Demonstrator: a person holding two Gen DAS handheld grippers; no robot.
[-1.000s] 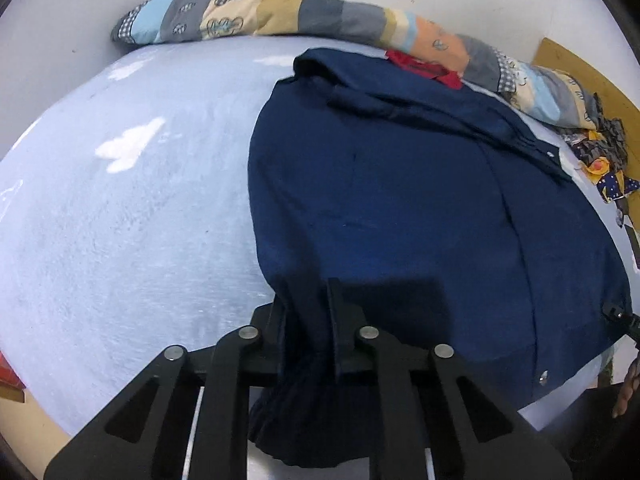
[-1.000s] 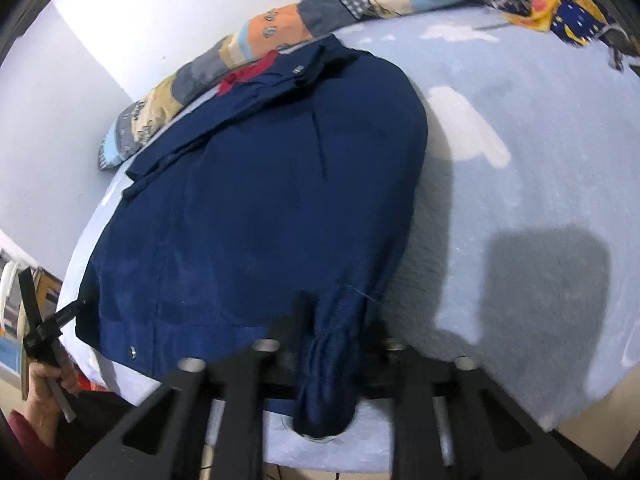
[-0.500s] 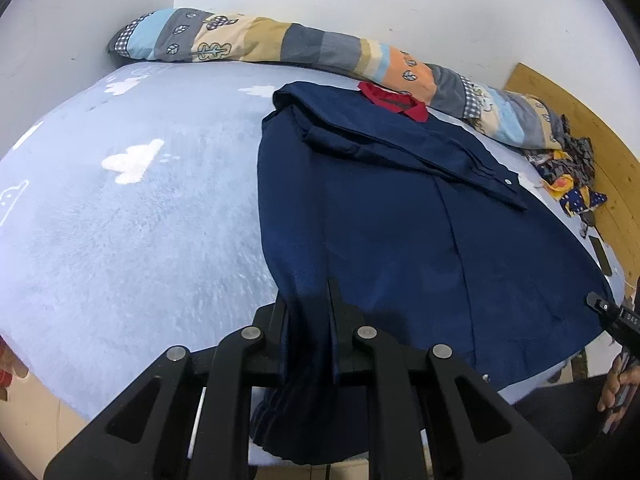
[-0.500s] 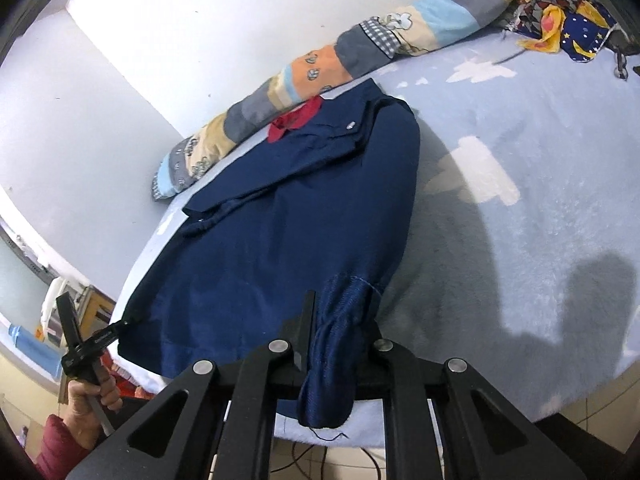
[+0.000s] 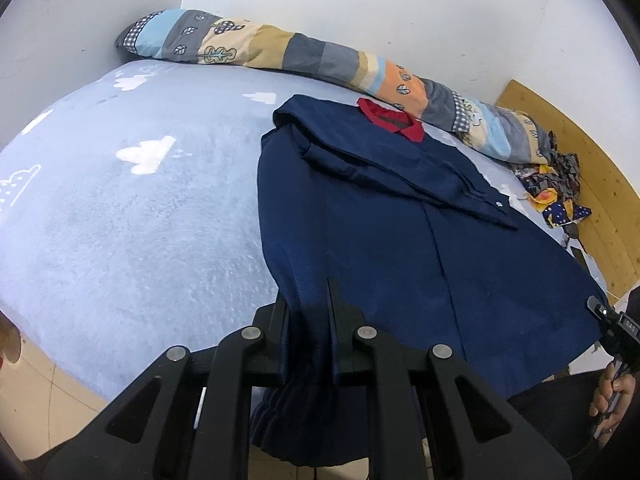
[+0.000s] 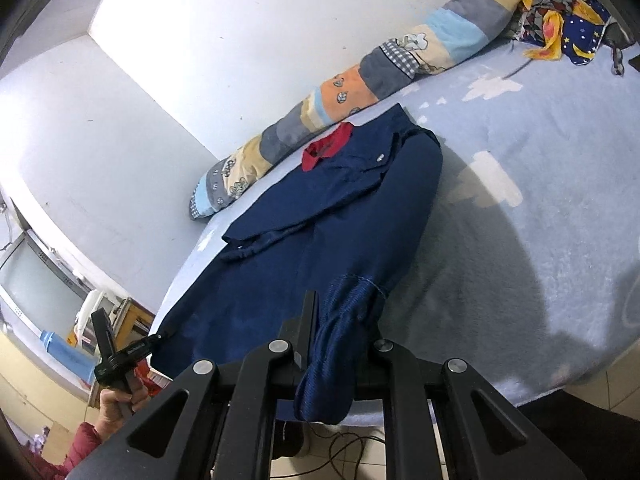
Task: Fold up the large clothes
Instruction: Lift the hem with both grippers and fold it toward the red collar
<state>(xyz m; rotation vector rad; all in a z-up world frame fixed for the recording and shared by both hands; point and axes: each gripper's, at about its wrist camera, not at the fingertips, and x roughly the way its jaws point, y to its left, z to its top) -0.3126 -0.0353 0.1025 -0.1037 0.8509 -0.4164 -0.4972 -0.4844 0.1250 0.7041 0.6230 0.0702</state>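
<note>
Both grippers clamped on the hem of a navy jacket laid out on the bed.

The navy jacket (image 5: 420,248) lies flat on the pale blue bed (image 5: 132,216), its red collar (image 5: 390,118) near the striped bolster (image 5: 280,50) by the wall, sleeves folded across the chest. Left gripper (image 5: 308,316) pinches one bottom corner between its jaws; right gripper (image 6: 340,332) holds the other corner, cloth bunched and hanging below the fingers. Judgement: fabric looks soft, limp, moderately heavy, woven rather than slippery; it will sag between holds. Corner holds at the hem suit carrying the lower edge up toward the collar. Risk: folded sleeves shifting if the hem is lifted unevenly.
</note>
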